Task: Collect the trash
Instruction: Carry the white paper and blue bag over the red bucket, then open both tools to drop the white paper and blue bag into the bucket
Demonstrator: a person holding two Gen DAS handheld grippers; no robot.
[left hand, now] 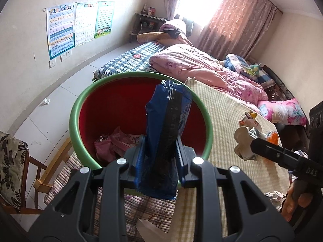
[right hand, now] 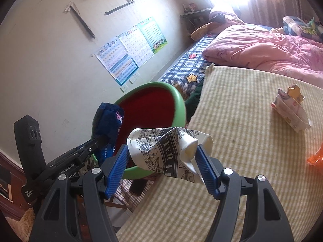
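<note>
Blue wrapper (left hand: 165, 133): long, crinkled, dark strip down its middle. Left gripper (left hand: 160, 151) fingers pinch it narrowly at frame centre, above the green-rimmed red bin (left hand: 79, 109). Printed cream paper (right hand: 167, 149), crumpled, is clamped between the wide-set right gripper (right hand: 163, 161) fingers, lower centre, beside the bin over the bed (right hand: 242, 121).
</note>
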